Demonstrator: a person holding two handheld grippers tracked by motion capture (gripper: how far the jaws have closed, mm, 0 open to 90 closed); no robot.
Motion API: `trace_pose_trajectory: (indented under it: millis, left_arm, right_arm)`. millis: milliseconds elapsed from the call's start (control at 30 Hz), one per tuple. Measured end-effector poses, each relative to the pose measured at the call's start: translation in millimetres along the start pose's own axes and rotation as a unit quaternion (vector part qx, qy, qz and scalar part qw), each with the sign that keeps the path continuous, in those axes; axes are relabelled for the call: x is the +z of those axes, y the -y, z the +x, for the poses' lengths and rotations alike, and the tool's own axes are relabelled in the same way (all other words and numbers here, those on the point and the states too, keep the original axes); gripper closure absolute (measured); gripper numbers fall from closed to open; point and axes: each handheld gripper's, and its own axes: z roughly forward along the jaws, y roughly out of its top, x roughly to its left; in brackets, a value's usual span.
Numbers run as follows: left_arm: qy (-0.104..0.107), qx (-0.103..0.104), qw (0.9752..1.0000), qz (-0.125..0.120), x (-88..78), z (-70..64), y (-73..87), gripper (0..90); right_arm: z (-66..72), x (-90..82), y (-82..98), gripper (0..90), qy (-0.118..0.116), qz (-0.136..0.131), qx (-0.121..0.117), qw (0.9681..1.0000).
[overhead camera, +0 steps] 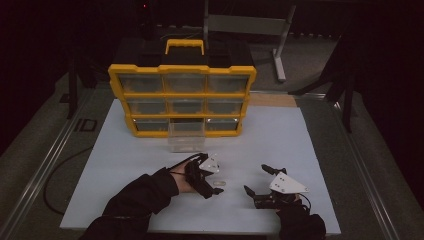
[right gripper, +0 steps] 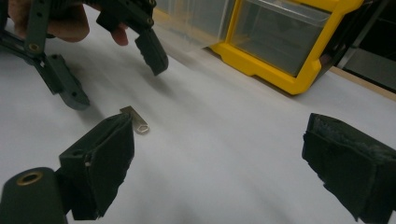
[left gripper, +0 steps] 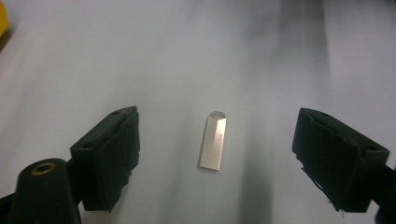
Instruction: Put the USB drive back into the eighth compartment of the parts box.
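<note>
Small silver USB stick (left gripper: 213, 142) lying flat on white counter (overhead camera: 280, 135), in front of yellow drawer cabinet (overhead camera: 182, 95), well clear of it. Long axis in left gripper view running nearly straight away from the camera, tilted slightly right at the far end; tapered, angled end pointing away, square end nearest. In right gripper view (right gripper: 136, 119), seen partly behind that gripper's own near jaw, looped end facing the lens, long axis slanting up-left toward the other hand. In high view (overhead camera: 218, 184), a pale speck just right of left gripper (overhead camera: 212, 180).

Left gripper (left gripper: 215, 158) held over the stick, jaws apart and straddling it, one on each side, neither pad touching; long axis lying across the closing line. No contact visible between stick and anything but the counter.

Right gripper (overhead camera: 259, 181) resting to the right, near the stick but apart from it, jaws standing wide, nothing between them.

Clear drawer (overhead camera: 186, 136) pulled out of cabinet's bottom row, middle slot.
</note>
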Motion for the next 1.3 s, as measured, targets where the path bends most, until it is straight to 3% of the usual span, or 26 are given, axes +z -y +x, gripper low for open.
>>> trace_pose_trajectory:
  millis: [133, 267, 733, 1133, 1300]
  left_arm:
    - [0.002, 0.003, 1.0000, 0.006, 2.0, -0.3, 1.4, 24.7]
    - [0.006, 0.006, 0.9998, 0.018, 5.9, -0.1, 3.1, 38.8]
    - [0.019, 0.007, 0.9992, 0.036, 14.2, 1.4, 5.4, 67.0]
    - [0.027, -0.007, 0.9985, 0.046, 16.0, 5.5, 2.2, 74.1]
    - [0.022, 0.006, 0.9983, 0.053, 16.4, 3.0, -0.1, 78.9]
  right_arm:
    - [-0.1, 0.5, 0.4, 9.5, 0.000, 0.000, -0.001, 1.0000]
    - [0.0, 0.2, 0.2, 9.5, -0.002, 0.001, -0.001, 1.0000]
    - [0.6, 0.1, -0.5, 9.5, -0.002, -0.002, -0.002, 1.0000]
    - [1.1, 0.7, -0.5, 9.5, -0.002, 0.000, -0.002, 1.0000]
    - [0.9, 0.8, -0.5, 9.5, -0.003, 0.000, -0.002, 1.0000]
